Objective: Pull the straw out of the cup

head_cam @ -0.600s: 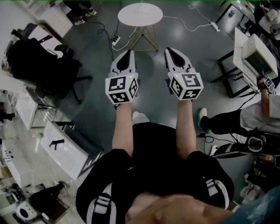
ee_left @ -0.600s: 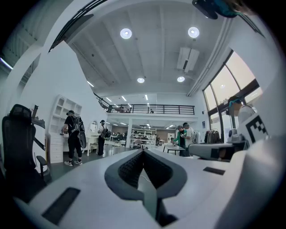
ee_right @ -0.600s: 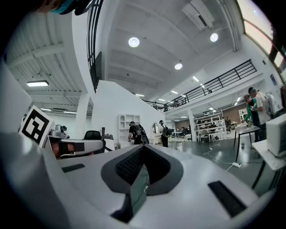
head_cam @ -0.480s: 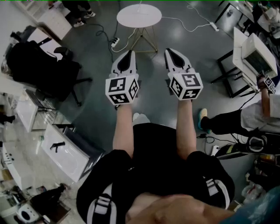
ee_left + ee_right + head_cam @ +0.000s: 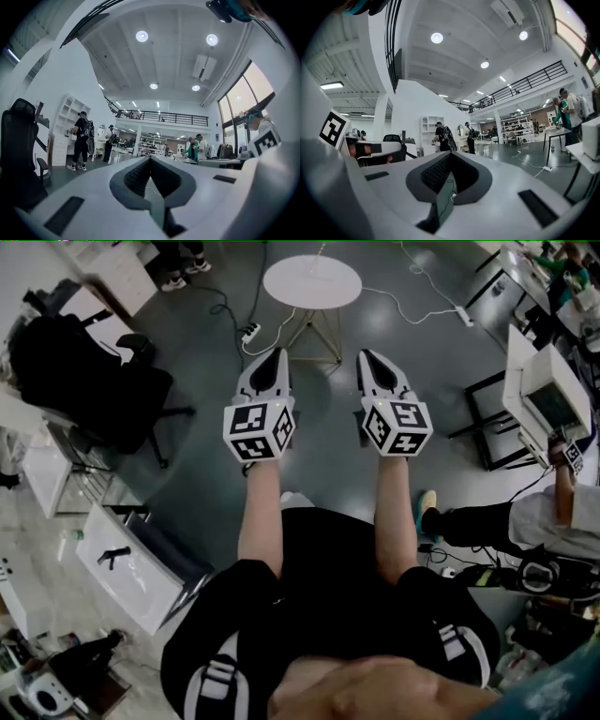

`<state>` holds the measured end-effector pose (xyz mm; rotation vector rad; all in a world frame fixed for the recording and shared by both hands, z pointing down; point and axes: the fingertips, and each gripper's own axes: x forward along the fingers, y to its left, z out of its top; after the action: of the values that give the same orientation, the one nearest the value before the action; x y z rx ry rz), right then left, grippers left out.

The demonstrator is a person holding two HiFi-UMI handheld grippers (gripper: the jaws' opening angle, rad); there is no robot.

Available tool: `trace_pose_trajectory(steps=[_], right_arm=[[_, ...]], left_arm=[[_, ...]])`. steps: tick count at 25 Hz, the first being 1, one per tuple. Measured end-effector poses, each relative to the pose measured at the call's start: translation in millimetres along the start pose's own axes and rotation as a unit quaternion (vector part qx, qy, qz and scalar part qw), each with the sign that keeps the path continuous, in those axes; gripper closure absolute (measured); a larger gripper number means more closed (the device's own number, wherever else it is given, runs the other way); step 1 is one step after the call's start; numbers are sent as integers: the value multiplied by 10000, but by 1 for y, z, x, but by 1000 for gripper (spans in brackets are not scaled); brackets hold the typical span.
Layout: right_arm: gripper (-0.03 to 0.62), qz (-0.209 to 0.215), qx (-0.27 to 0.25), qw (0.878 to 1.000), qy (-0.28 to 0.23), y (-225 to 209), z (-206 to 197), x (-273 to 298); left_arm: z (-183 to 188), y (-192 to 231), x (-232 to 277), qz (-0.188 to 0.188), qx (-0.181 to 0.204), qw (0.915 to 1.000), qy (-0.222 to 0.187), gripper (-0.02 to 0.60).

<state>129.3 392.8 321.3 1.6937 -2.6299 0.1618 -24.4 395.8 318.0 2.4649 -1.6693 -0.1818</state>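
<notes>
No cup or straw shows in any view. The person stands holding both grippers out over the grey floor. In the head view my left gripper (image 5: 274, 354) and right gripper (image 5: 368, 356) point forward side by side toward a round white table (image 5: 312, 282), whose top looks bare. Each one's jaws meet at the tips with nothing between them. The left gripper view shows my left gripper (image 5: 150, 158) aimed across a large room with people standing far off. The right gripper view shows my right gripper (image 5: 451, 154) facing the same hall.
A black office chair (image 5: 84, 381) stands at the left, and a power strip (image 5: 248, 331) with cables lies by the table's gold legs. At the right are a desk with a monitor (image 5: 553, 399) and a seated person's leg (image 5: 487, 521). A white cabinet (image 5: 131, 568) stands lower left.
The head view has shifted a little, so the round table sits slightly lower and further right in the frame. Both grippers keep their pose and stay shut.
</notes>
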Motion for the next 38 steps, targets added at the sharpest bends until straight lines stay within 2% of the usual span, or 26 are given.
trace_pose_trajectory(steps=[10,15,19,23,26,29,33,38], right_arm=[[579,-249,280,9993,18,15,-2,85],[577,-196,363,9989,-220,31,5,111],[577,-207,214,9994,-188,50,2,135],[579,-676,294,9962,-454,33,22,141],[577,-821,289,9953,-434,21,24,141],[579,-734,196,9969,-221,22,12,152],[577,-664,364,9970,-176,20,4,174],[578,-257,423,9987,-141,36,-6,209]], left_arm=[[5,78,46,-95,-12,9995,316,572],[10,107,53,-132,3,9996,260,572],[16,136,56,-89,30,9997,234,572],[26,156,55,4,106,9998,163,572],[24,162,60,45,9,9999,160,572],[20,162,69,11,-75,9998,204,572],[10,168,78,-62,-10,9995,310,572],[11,209,82,364,77,9987,360,572]])
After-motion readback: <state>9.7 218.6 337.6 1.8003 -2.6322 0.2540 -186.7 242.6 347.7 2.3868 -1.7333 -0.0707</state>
